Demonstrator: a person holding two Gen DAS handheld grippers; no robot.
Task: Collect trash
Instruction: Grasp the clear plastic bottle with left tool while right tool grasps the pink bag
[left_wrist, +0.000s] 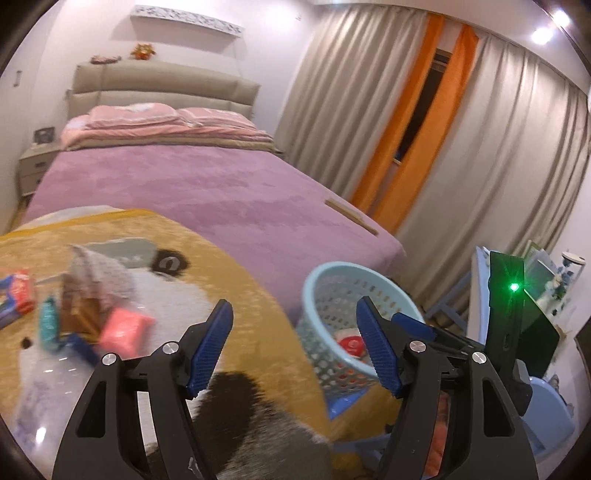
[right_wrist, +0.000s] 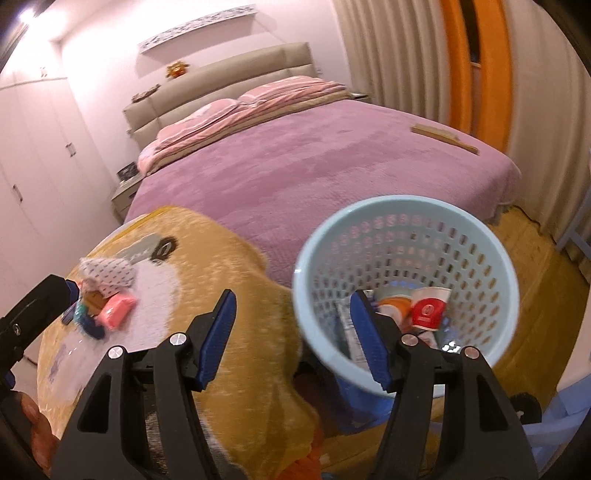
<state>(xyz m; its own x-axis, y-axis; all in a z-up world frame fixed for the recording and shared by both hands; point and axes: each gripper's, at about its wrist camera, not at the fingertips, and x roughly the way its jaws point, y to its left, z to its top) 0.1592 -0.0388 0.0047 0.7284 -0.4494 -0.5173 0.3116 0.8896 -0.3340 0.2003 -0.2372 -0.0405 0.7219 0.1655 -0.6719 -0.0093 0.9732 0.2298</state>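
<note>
A heap of trash lies on the yellow bear-print blanket: a pink packet, a teal piece, a brown box and a spotted wrapper. My left gripper is open and holds nothing, right of the heap and left of the pale blue basket. My right gripper is open too, with its right finger over the front rim of the basket. A red cup and an orange wrapper lie inside. The pink packet sits far left.
A purple-covered bed fills the background, with a wooden stick near its right edge. Curtains hang behind the basket. A blue plastic stool stands at the lower right. A hand shows at the left edge.
</note>
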